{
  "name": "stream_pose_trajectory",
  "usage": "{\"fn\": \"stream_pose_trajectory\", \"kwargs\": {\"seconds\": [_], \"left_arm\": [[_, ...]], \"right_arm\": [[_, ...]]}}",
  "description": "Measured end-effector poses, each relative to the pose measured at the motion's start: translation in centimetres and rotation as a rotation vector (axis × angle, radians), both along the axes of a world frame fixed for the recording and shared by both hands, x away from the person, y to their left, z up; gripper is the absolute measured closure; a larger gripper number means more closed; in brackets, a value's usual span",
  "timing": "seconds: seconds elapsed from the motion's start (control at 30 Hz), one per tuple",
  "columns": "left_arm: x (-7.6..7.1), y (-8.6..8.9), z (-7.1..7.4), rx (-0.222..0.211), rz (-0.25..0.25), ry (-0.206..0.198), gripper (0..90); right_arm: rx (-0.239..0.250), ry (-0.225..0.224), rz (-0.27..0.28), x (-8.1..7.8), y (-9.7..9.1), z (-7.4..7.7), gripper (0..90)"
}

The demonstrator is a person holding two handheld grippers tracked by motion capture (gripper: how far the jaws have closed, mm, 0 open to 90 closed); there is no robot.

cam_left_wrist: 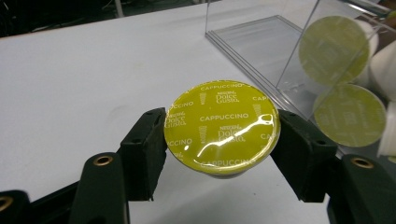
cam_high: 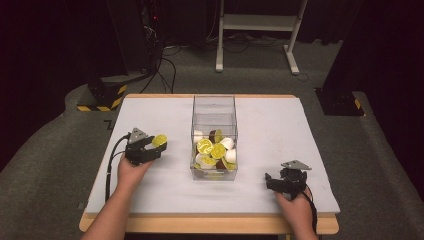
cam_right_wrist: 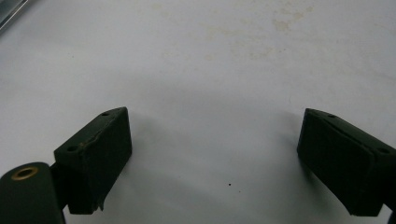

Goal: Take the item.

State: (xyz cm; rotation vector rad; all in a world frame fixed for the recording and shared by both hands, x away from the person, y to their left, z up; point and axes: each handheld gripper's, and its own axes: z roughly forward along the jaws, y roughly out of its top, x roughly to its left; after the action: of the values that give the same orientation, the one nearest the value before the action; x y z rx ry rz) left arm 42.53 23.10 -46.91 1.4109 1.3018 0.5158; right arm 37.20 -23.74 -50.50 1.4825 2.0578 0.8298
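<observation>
A round coffee capsule (cam_left_wrist: 222,126) with a glossy yellow-green foil lid printed "Cappuccino" is pinched at its rim between the two black jaws of the left hand-held gripper (cam_left_wrist: 223,140). Its lid faces up, slightly tilted, above the white table (cam_left_wrist: 84,79), just beside a clear box (cam_high: 214,112) of similar capsules.

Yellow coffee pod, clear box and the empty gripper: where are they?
yellow coffee pod (cam_left_wrist: 222,126): left gripper view, middle of its foil lid.
clear box (cam_high: 214,106): high view, its empty far wall.
right gripper (cam_high: 274,181): high view, between its open fingers.
</observation>
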Motion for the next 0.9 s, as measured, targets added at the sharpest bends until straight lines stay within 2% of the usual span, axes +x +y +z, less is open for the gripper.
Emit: {"fn": "stream_pose_trajectory", "kwargs": {"seconds": [0.27, 0.4, 0.53, 0.73, 0.9], "left_arm": [[1.5, 0.0, -1.5, 0.011, 0.029, 0.026, 38.2], [2.0, -0.2, -2.2, 0.027, 0.040, 0.022, 38.2], [2.4, -0.5, -2.6, 0.014, 0.046, 0.015, 38.2], [2.6, -0.9, -3.3, 0.032, 0.037, 0.038, 38.2], [2.7, -1.2, -3.5, 0.046, 0.033, 0.041, 38.2]], "right_arm": [[-0.001, -0.001, 0.001, 0.0, 0.0, 0.0, 10.0], [0.000, 0.000, 0.000, 0.0, 0.0, 0.0, 10.0], [0.000, 0.000, 0.001, 0.0, 0.0, 0.0, 10.0], [-0.001, -0.001, 0.002, 0.0, 0.0, 0.0, 10.0], [-0.001, -0.002, 0.002, 0.0, 0.0, 0.0, 10.0]]}}
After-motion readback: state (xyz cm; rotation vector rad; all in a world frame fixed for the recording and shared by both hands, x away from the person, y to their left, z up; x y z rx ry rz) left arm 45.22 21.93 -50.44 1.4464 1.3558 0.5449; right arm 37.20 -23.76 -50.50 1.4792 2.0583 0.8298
